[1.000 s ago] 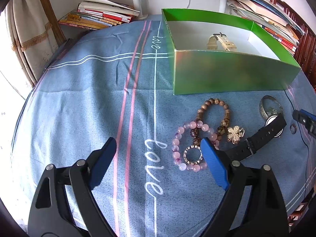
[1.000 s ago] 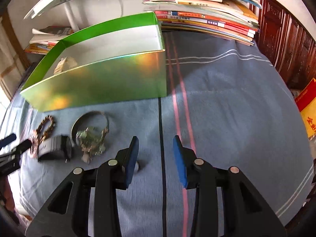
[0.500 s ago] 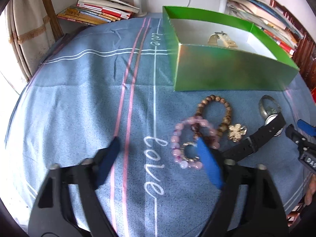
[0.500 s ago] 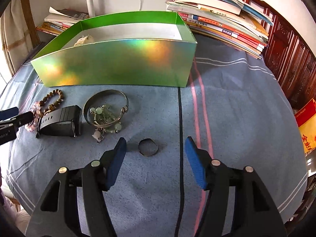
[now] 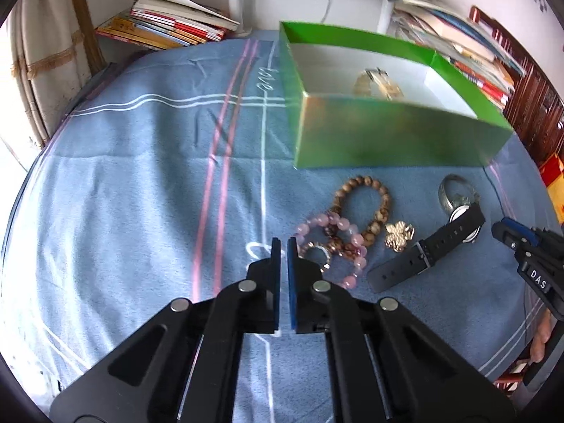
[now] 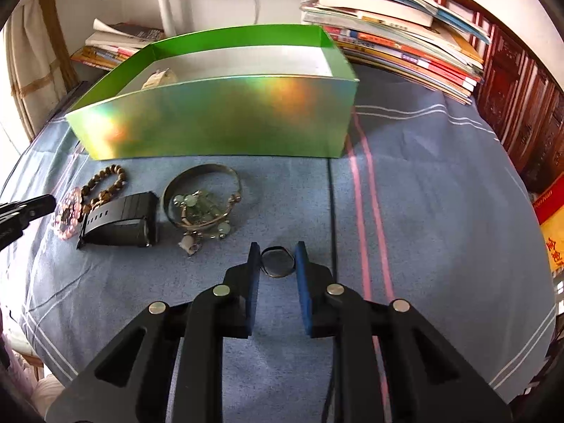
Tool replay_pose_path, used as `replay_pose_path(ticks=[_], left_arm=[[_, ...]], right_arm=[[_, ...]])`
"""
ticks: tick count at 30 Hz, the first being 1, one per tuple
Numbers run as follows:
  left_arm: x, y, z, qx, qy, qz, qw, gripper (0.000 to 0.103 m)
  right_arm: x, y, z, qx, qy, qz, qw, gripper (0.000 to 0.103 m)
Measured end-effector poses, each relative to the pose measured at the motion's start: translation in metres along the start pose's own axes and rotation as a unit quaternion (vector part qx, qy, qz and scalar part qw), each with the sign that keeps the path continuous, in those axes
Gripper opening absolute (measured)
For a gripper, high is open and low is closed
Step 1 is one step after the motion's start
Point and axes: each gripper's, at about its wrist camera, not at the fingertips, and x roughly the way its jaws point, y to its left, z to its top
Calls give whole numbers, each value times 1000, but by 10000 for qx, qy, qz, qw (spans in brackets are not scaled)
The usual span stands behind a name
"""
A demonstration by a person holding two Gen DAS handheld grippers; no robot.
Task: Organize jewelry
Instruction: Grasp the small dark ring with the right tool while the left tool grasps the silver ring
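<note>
The blue cloth reads "love"; left hand-held gripper closed empty, right hand-held gripper clamps a ring.

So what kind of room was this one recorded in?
Probably a lived-in home room, not a lab: a table under a blue striped cloth, stacks of magazines and books along the white wall, and dark carved wooden furniture at the side.

Beaded bracelets, watch, ring before green box

Glossy iridescent box; matt woven cloth.
</note>
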Motion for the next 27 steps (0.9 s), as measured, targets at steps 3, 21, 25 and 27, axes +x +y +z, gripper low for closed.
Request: replay_pose_path(ticks=[3, 21, 25, 27], left_arm=[[-8, 6, 2, -60, -80, 2, 9999, 4], [9, -25, -12, 489, 54, -333, 9982, 15], [9, -24, -12, 481, -5, -359, 9982, 17], [9, -23, -11, 449, 11, -384, 9983, 17]], right_arm=[[-5, -2, 0, 40, -55, -13, 10000, 20], [0, 0, -4, 8, 11, 30, 10000, 21], [0, 1, -4, -10, -4, 5, 10000, 21], [-1, 1, -5, -9, -6, 2, 10000, 21]])
